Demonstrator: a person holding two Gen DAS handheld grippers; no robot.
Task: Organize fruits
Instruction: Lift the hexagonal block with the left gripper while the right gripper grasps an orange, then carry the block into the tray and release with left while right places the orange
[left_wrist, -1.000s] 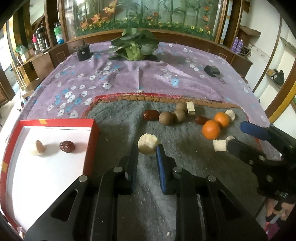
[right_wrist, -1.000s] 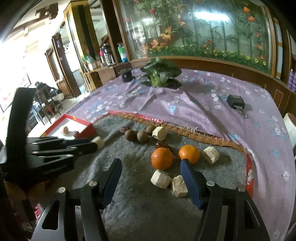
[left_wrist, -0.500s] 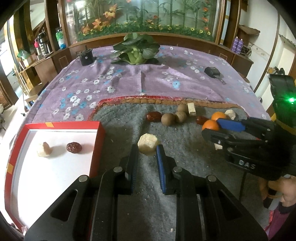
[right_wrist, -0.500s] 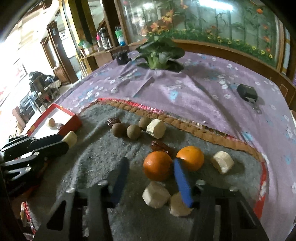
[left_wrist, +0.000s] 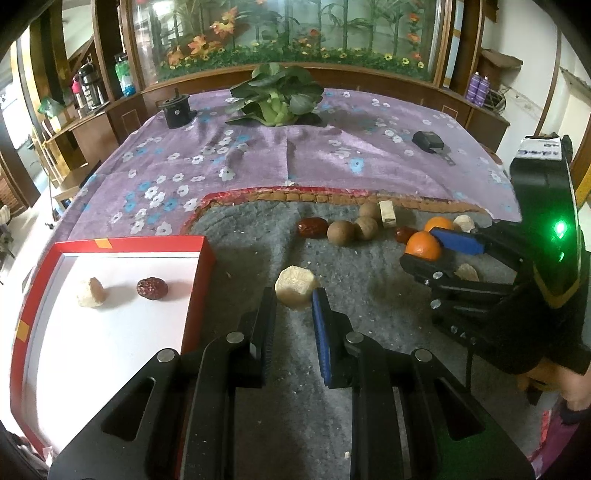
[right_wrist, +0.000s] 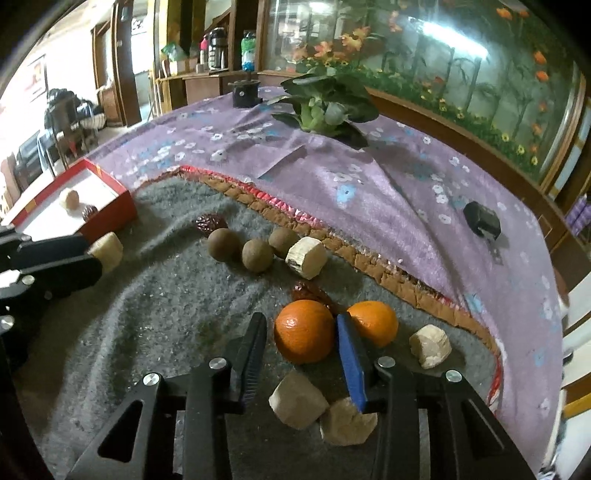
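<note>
Left gripper (left_wrist: 293, 301): I had its jaws clamped on a pale yam-like chunk (left_wrist: 295, 287), held just off the right wall of the red tray (left_wrist: 201, 280).
Right gripper (right_wrist: 301, 341): my jaws were closing around the nearer orange (right_wrist: 303, 331); the blue pad sat between it and the second orange (right_wrist: 375, 322), and I could not tell whether the pads pressed yet.
Loose pale chunks: two lay just under that gripper's fingers, nearer than the orange (right_wrist: 298, 404); another lay right of the second orange (right_wrist: 430, 346).
Red tray contents: one pale chunk (left_wrist: 90, 292) and one red date (left_wrist: 151, 288) lay inside on the white floor.
Beyond the oranges: a red date (right_wrist: 308, 291) touched them, then three brown round fruits (right_wrist: 257, 255) and a cut pale piece (right_wrist: 306, 256).
Farther: grey felt mat (left_wrist: 258, 236), purple flowered cloth (left_wrist: 258, 158), and a leafy green vegetable (left_wrist: 275, 96) well beyond the tray.
</note>
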